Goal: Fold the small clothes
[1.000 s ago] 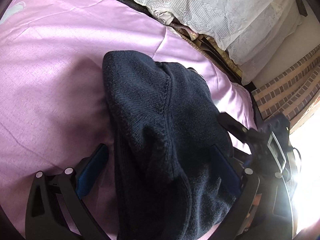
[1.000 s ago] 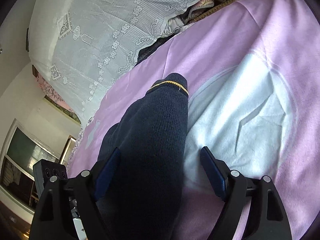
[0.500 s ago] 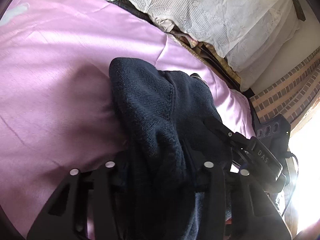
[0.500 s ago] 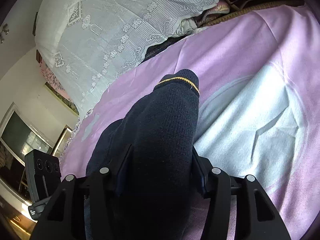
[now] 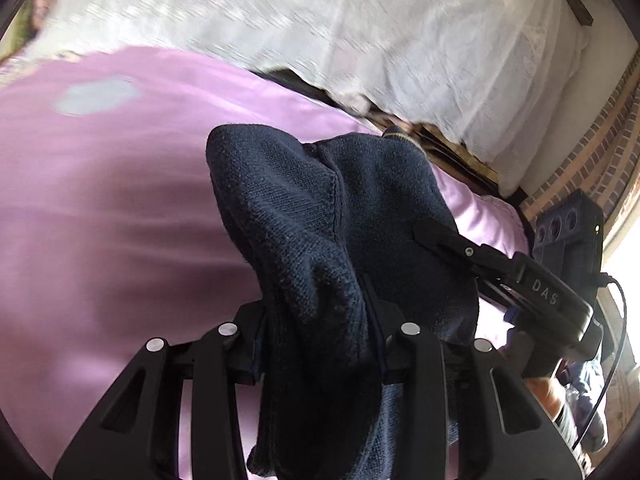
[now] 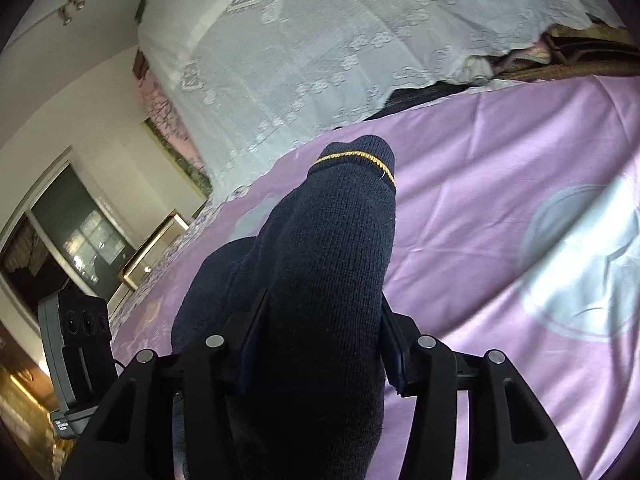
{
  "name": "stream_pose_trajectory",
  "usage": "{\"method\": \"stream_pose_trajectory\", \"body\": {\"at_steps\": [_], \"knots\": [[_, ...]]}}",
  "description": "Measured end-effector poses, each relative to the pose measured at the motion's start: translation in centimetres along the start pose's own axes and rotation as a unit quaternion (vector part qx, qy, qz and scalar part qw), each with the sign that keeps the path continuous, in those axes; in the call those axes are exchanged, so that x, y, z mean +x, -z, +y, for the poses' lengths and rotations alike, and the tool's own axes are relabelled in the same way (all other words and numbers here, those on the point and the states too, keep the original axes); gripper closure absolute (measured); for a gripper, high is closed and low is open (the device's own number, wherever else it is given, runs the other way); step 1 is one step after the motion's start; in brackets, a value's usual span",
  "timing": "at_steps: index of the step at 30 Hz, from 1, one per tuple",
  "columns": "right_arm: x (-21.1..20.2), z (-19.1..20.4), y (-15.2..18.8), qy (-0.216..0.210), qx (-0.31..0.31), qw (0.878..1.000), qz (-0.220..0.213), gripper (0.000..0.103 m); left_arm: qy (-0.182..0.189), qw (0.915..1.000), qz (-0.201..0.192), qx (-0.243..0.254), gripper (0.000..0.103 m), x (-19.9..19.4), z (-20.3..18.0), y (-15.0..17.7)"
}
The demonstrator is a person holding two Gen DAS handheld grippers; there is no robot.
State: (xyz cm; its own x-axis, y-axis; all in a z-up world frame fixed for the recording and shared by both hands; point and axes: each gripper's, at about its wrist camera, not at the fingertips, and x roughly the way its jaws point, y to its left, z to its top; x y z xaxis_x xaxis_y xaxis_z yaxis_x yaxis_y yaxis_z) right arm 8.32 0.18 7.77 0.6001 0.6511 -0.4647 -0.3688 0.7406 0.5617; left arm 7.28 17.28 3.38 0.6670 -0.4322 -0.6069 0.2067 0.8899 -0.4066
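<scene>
A small dark navy knit sweater (image 5: 320,216) hangs bunched over the pink bed sheet (image 5: 100,208). My left gripper (image 5: 318,344) is shut on a thick fold of it and holds it up off the sheet. In the right wrist view my right gripper (image 6: 320,344) is shut on the sweater's sleeve (image 6: 336,240), whose cuff with a thin yellow stripe (image 6: 356,158) points away. The right gripper also shows at the right of the left wrist view (image 5: 532,284), beside the sweater.
White lace-covered pillows (image 5: 360,32) are piled at the head of the bed, also in the right wrist view (image 6: 340,40). A brick wall (image 5: 592,152) stands at the right. A pale print (image 6: 592,272) marks the sheet. A dark window (image 6: 68,248) is at the left.
Both grippers closed on the sweater, then lifted it off the sheet. The views now tilt up toward the pillows.
</scene>
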Motion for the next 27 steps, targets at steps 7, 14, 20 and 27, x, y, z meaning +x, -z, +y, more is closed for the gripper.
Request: {"method": "stream_pose_trajectory", "body": {"at_steps": [7,14,20,27], "knots": [[6.8,14.9,0.6,-0.116,-0.071,0.987,0.086,0.052,-0.108,0.9920,-0.062,-0.020,0.066,-14.0,7.4,0.7],[13.0,27.2,4.2,-0.167,-0.135,0.965,0.153,0.053,-0.191,0.9732,-0.095,-0.087,0.066,-24.3,15.7,3.1],[17.6,31.2,7.4,-0.158,-0.155,0.955,0.195,0.053,-0.213,0.9627,-0.086,-0.143,0.066,-25.6,21.4,5.2],[22.6,30.0,11.3,-0.095,-0.149,0.958,0.228,0.053,-0.185,0.9621,-0.048,-0.194,0.064,-22.1,27.4,6.8]]}}
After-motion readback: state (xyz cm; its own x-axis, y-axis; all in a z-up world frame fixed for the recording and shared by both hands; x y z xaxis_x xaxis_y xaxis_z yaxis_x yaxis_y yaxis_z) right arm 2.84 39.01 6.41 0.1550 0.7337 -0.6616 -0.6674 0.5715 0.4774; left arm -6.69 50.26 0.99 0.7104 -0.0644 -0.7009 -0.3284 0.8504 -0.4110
